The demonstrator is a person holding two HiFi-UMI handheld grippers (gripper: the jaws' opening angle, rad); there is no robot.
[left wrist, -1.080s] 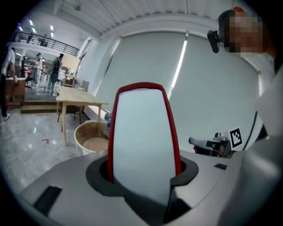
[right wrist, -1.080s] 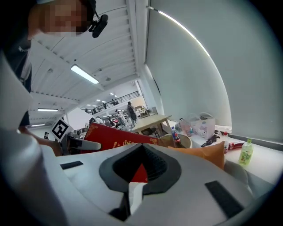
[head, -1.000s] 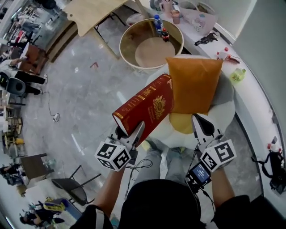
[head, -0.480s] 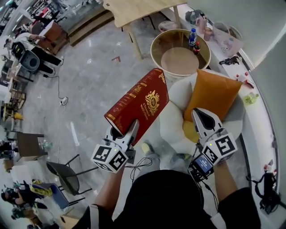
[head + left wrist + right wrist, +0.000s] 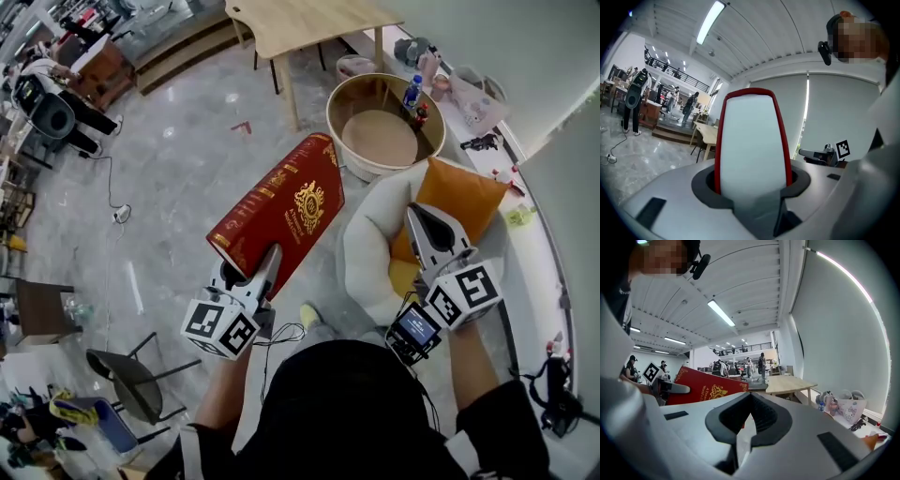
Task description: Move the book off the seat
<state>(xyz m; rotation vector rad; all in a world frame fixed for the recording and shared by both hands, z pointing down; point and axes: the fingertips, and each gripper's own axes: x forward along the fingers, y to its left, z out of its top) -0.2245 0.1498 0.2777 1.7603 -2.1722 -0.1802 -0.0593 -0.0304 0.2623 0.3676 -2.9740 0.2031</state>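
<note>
A thick red book (image 5: 277,208) with gold print hangs tilted in the air over the grey floor, left of the white round seat (image 5: 361,258). My left gripper (image 5: 249,268) is shut on its lower end. In the left gripper view the book's white page edge (image 5: 752,136) fills the gap between the jaws of the left gripper (image 5: 752,174). My right gripper (image 5: 418,216) hovers shut and empty above the seat, beside the orange cushion (image 5: 461,199). From the right gripper view the book (image 5: 704,388) shows at the left, beyond the closed right gripper (image 5: 751,398).
A round low table (image 5: 386,131) with two bottles (image 5: 412,92) stands behind the seat. A wooden table (image 5: 309,21) lies further back. A white counter (image 5: 525,202) with small items runs along the right wall. A dark chair (image 5: 131,380) stands at lower left.
The book has swung left in my left gripper, from above the seat and cushion to over the floor. The right gripper stays above the seat.
</note>
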